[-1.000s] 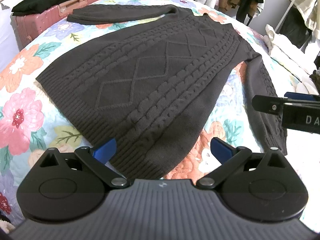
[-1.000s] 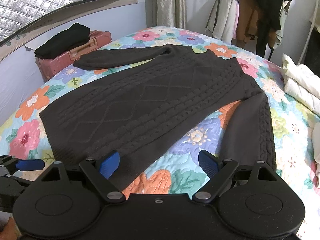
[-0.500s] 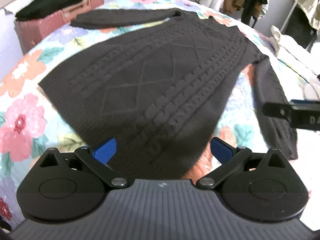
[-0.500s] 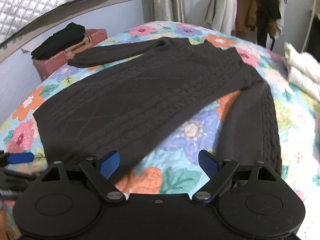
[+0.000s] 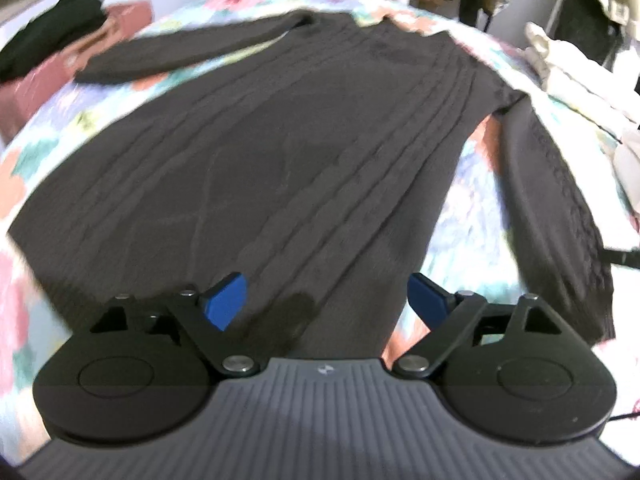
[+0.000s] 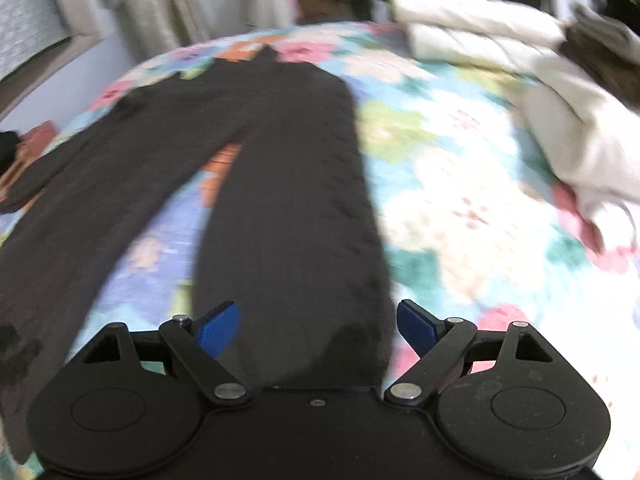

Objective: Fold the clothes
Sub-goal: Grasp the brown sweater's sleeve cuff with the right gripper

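While the dark cable-knit sweater (image 5: 280, 168) lies flat on my floral bedspread (image 6: 460, 200), my left gripper (image 5: 326, 304) hangs over its hem, jaws apart though just narrowing, nothing pinched. My right gripper (image 6: 316, 326) hangs over one sleeve (image 6: 296, 208), jaws spread.

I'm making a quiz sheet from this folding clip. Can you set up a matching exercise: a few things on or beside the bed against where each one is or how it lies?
Things:
1. sweater
2. pale bedding heap
3. pink suitcase
4. right gripper

Places or states:
A. beside the bed, dark clothes on top
B. spread flat on the floral quilt
C. open above the sweater's near sleeve
D. piled on the quilt's far right side

Pairs: 1-B, 2-D, 3-A, 4-C
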### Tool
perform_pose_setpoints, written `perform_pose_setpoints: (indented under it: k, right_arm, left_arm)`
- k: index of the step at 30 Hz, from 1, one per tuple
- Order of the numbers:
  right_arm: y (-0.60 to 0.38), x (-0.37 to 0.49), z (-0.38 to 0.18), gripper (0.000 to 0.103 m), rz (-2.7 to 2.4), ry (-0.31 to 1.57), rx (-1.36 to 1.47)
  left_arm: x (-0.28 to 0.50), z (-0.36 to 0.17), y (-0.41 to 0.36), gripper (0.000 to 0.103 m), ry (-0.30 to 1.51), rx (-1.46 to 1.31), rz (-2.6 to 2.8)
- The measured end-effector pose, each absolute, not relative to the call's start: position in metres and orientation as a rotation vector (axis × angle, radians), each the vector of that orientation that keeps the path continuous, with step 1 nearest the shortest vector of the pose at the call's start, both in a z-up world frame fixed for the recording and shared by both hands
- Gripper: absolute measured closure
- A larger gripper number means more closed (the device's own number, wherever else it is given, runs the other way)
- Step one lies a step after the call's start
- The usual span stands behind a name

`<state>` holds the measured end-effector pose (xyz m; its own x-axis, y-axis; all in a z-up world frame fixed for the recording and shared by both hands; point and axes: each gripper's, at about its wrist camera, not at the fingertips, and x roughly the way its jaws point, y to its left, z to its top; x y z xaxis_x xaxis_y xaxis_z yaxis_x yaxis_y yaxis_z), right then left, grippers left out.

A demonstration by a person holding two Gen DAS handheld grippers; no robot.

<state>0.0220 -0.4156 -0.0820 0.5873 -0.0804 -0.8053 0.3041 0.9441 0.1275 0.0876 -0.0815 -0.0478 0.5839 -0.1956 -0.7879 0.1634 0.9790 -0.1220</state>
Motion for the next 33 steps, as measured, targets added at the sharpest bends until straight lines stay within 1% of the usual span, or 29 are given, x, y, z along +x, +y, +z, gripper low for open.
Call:
perform_pose_setpoints:
  k: [5,6,7,8,9,10,11,13,18,20,22,29,33]
  right_arm:
    - [-0.439,0.013,-0.116,0.015,-0.255,0.987,0.298]
    - [-0.442,0.014,-0.124,0.017,-0.242,0.998,0.317]
    - [-0.444,0.014,-0.129,0.028,-0.217,0.992,0.34]
    - [-0.445,0.015,-0.135,0.044,-0.192,0.986,0.364]
    - [-0.447,0.015,-0.14,0.052,-0.167,0.98,0.387]
    - [-0.445,0.018,-0.139,0.074,-0.136,0.959,0.379]
    - [-0.444,0.023,-0.135,0.087,-0.111,0.947,0.376]
    - [-0.441,0.031,-0.12,0.088,-0.074,0.897,0.375]
    - [-0.417,0.053,-0.063,0.089,0.103,0.761,0.287]
    - [-0.404,0.068,-0.042,0.089,0.194,0.732,0.272]
    - [-0.393,0.081,-0.031,0.089,0.261,0.737,0.293]
    - [-0.368,0.118,-0.018,0.09,0.32,0.743,0.262]
    - [-0.374,0.12,-0.018,0.09,0.38,0.759,0.34]
  left_arm:
    - [0.101,-0.051,-0.118,0.015,0.892,-0.022,-0.297]
    - [0.103,-0.053,-0.126,0.015,0.892,-0.019,-0.315]
    - [0.104,-0.055,-0.134,0.015,0.889,-0.015,-0.336]
    - [0.105,-0.057,-0.141,0.015,0.884,-0.01,-0.358]
    - [0.106,-0.058,-0.148,0.015,0.882,-0.009,-0.379]
    - [0.106,-0.059,-0.153,0.015,0.883,-0.011,-0.403]
    - [0.106,-0.059,-0.158,0.015,0.881,-0.011,-0.429]
    - [0.104,-0.058,-0.165,0.015,0.866,-0.009,-0.473]
    - [0.101,-0.047,-0.175,0.015,0.849,-0.031,-0.59]
    - [0.1,-0.039,-0.176,0.014,0.864,-0.035,-0.612]
    - [0.097,-0.031,-0.175,0.011,0.845,-0.057,-0.651]
    - [0.099,-0.027,-0.186,0.012,0.791,-0.018,-0.672]
    - [0.11,-0.031,-0.192,0.012,0.762,-0.044,-0.683]
